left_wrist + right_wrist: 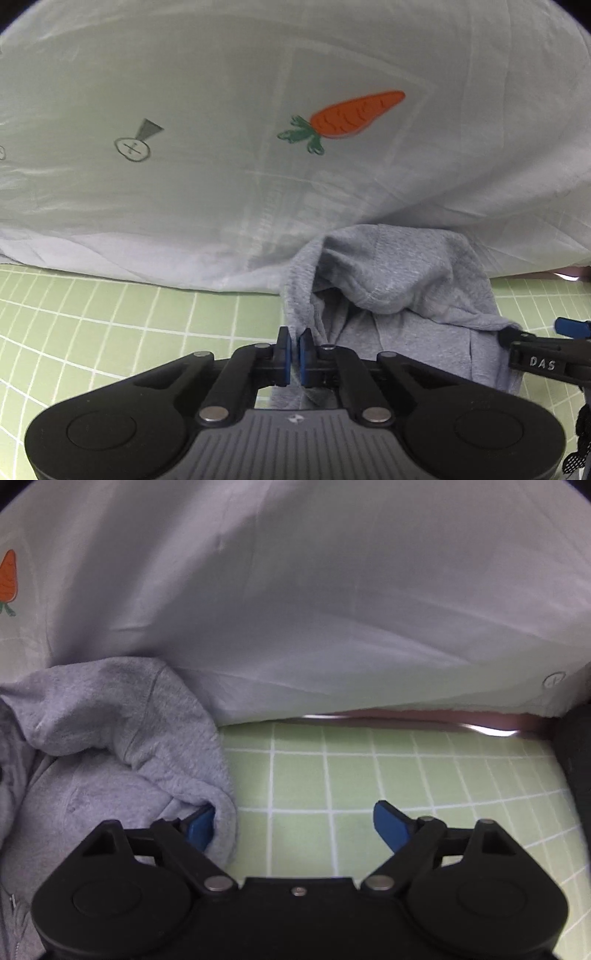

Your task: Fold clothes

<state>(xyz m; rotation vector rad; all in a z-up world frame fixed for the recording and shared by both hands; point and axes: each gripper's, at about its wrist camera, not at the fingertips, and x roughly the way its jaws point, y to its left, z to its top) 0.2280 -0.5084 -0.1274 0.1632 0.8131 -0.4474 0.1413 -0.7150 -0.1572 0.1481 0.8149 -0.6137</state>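
A grey fleece garment (399,280) lies crumpled on the green grid mat (110,314), its far part bunched against a white sheet. My left gripper (295,350) is shut on a thin fold at the garment's left edge, which runs up between the two blue pads. In the right wrist view the same garment (110,738) fills the left side, with a zip showing at the lower left. My right gripper (295,827) stands wide open at the garment's right edge. Its left pad is tucked against the grey cloth and its right pad hangs over bare mat (406,775).
A large white sheet (221,110) printed with an orange carrot (354,116) rises like a wall just behind the garment and fills the far side of both views. A pink strip (424,714) shows under its hem. Something dark (576,757) stands at the right edge.
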